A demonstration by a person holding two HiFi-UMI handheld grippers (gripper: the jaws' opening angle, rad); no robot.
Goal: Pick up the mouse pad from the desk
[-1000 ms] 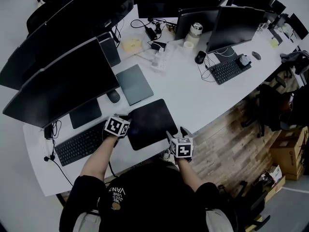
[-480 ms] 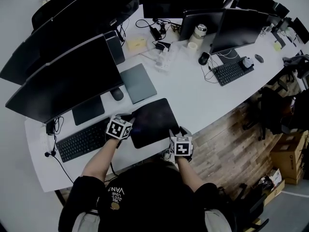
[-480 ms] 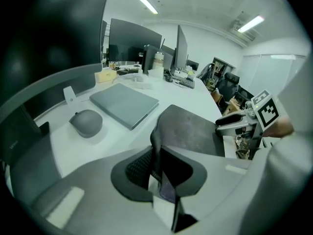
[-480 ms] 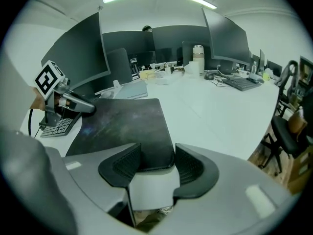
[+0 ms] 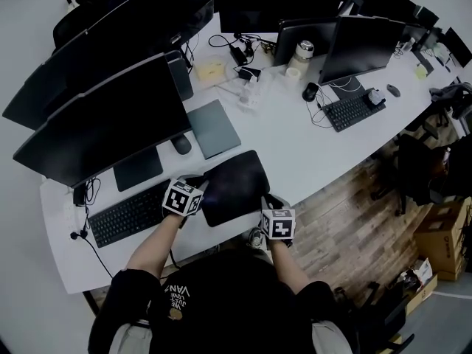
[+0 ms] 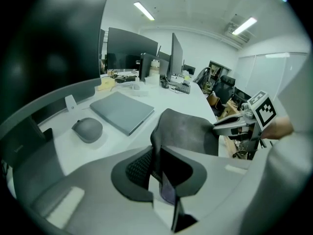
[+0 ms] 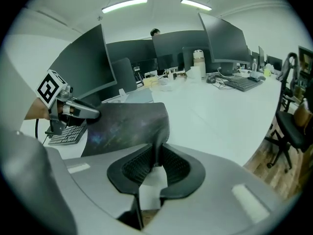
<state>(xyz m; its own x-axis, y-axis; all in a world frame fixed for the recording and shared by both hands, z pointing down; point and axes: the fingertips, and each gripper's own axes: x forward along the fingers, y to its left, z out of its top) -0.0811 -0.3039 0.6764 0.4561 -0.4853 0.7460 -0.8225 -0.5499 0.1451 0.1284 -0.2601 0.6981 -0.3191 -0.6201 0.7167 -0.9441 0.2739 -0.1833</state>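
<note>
- At the near edge of the curved white table, the left hand-held gripper pinches the dark rectangular mouse pad by its left side.
- Right hand-held gripper, jaws just closed down, clamps the right side.

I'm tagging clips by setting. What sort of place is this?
Most likely a shared office: a long white desk carrying several monitors and keyboards, with office chairs alongside.

Place: open-plan office
Worktop: long, white, curved
On it: rows of monitors, keyboards, a mouse
Around: desk chairs, strip lights overhead
</note>
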